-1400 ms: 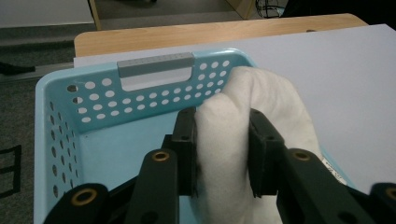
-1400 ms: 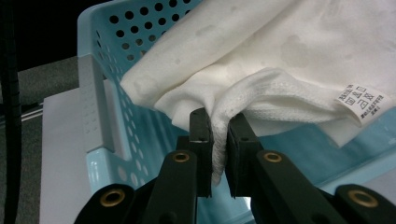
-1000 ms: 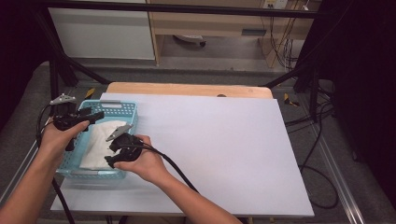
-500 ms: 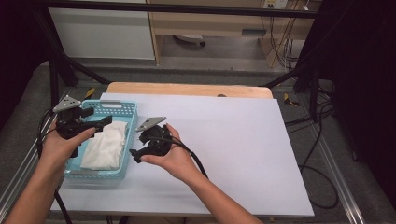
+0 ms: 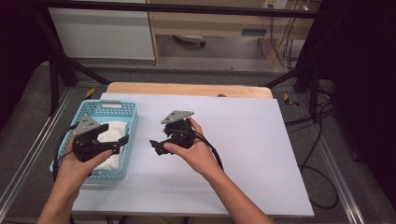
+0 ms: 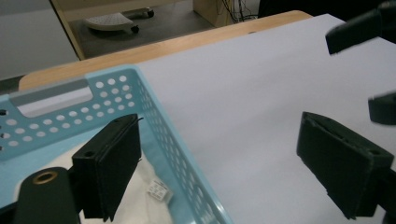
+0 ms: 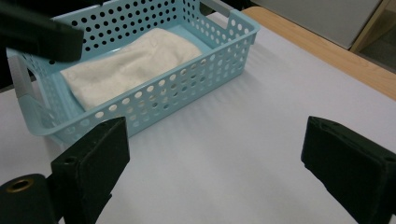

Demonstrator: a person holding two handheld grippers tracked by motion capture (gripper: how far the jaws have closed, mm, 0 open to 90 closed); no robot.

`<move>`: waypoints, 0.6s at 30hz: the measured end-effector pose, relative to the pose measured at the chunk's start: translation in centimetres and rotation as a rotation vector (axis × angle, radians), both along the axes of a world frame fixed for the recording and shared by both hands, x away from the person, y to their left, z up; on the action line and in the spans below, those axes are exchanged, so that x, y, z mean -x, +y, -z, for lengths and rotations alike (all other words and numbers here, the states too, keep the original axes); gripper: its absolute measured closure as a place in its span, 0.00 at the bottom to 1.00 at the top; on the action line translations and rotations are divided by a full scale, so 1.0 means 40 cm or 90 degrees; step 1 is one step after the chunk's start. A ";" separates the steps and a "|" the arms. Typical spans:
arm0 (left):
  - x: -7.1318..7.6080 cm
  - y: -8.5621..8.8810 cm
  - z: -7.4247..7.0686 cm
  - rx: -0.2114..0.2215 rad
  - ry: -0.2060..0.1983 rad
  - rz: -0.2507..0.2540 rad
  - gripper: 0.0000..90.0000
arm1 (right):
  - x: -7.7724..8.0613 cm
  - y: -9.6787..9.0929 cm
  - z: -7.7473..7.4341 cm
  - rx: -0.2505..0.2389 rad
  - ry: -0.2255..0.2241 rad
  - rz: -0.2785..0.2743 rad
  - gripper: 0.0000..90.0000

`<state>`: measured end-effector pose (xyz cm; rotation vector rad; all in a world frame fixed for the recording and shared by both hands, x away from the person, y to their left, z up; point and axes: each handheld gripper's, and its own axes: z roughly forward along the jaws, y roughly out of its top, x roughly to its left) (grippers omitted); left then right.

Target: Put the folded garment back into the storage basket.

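- Lying flat in the light blue perforated basket point(image 5: 129, 116) is a folded white cloth point(image 5: 112, 135), which covers most of the basket floor; a small label point(image 6: 158, 190) on the cloth shows in the left gripper view.
- The basket sits at the left edge of the white table point(image 5: 243, 140), with a handle slot in its far end wall and rows of round holes along its sides.
- The left hand-held gripper point(image 5: 115, 140) hangs over the near half of the basket, above the cloth, its jaws spread wide and holding nothing; in its own view one jaw is over the cloth inside the basket and the other is over bare table beyond the basket's long wall, so that wall runs between them.
- The right hand-held gripper point(image 5: 158, 146) is held above open table just right of the basket, apart from it, jaws also wide open and empty, pointing toward the basket's long side.
- Between the right hand-held gripper and the cloth stands that perforated side wall.
- A strip of wooden tabletop point(image 5: 187, 88) shows beyond the white surface.
- Black frame legs, cables point(image 5: 322, 140) on the grey floor at the right, and a cabinet stand beyond the table.
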<state>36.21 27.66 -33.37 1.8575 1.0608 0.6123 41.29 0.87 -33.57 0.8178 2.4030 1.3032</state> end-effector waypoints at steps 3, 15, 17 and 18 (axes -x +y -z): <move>0.007 -0.009 0.006 -0.018 0.000 0.003 0.15 | -0.004 -0.016 -0.003 -0.006 -0.007 0.005 0.08; 0.050 -0.033 0.019 -0.018 0.003 0.021 0.11 | -0.028 -0.063 -0.014 -0.033 -0.028 0.073 0.09; 0.051 -0.033 0.022 -0.016 0.003 0.018 0.10 | -0.031 -0.073 -0.016 -0.031 -0.028 0.076 0.09; 0.051 -0.033 0.023 -0.016 0.004 0.018 0.10 | -0.032 -0.079 -0.017 -0.031 -0.027 0.076 0.09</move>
